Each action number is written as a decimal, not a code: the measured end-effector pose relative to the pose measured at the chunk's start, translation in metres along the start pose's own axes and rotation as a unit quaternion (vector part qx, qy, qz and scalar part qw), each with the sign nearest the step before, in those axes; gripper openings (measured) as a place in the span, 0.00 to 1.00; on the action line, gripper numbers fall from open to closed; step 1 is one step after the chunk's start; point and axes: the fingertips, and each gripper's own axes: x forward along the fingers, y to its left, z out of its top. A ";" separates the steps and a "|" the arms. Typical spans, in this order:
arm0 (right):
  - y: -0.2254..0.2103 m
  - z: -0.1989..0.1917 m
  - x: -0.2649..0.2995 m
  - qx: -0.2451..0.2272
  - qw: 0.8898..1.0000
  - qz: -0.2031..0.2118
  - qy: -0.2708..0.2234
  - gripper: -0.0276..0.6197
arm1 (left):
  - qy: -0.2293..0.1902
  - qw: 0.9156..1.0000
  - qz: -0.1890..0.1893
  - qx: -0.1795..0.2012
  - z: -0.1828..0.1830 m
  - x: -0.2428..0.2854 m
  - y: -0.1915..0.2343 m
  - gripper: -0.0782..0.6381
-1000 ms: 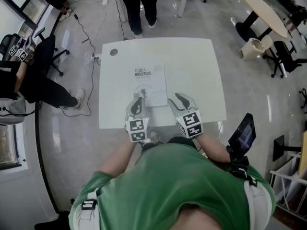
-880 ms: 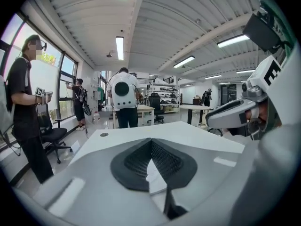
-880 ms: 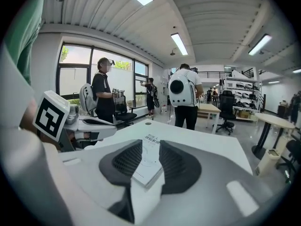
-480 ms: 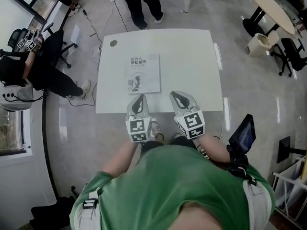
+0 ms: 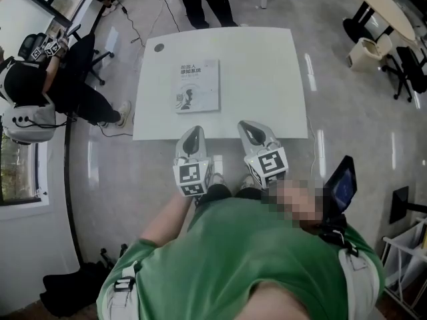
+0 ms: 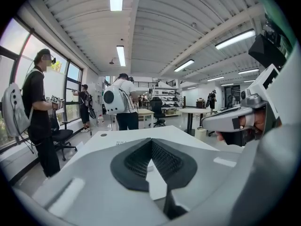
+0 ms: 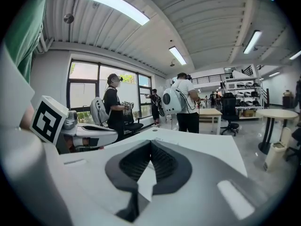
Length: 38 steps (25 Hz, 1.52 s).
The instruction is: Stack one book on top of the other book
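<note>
Book [image 5: 197,86] lies flat on the bench [image 5: 267,79], left of its middle; your left tool [image 5: 194,132] and right tool [image 5: 249,127] hover at the near edge, well apart from it, jaws closed together, holding nothing.

Book [image 5: 197,87] on table [image 5: 267,79] (left side)

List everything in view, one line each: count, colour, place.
table: one, white, ahead on the grey floor.
book: one cover showing, pale, on the table's left half; whether another lies beneath cannot be told.
round table: one, beige, upper right.
bin: one, cream, beside the round table.
bystanders: two, dark clothes, one left of the table, one beyond its far edge.
left gripper: one, white, jaws shut, empty, at the table's near edge.
right gripper: one, white, jaws shut, empty, beside it.
</note>
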 end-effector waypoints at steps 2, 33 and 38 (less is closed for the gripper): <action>0.003 0.003 -0.007 -0.001 1.000 -0.006 -0.001 0.05 | -0.005 1.000 -0.011 -0.001 0.002 -0.003 -0.004 0.12; 0.026 0.018 -0.015 -0.006 0.999 -0.054 0.002 0.05 | -0.039 0.996 -0.069 -0.026 0.026 -0.011 0.002 0.12; 0.021 0.019 -0.017 -0.006 0.999 -0.051 0.003 0.05 | -0.036 0.997 -0.065 -0.026 0.028 -0.009 -0.003 0.12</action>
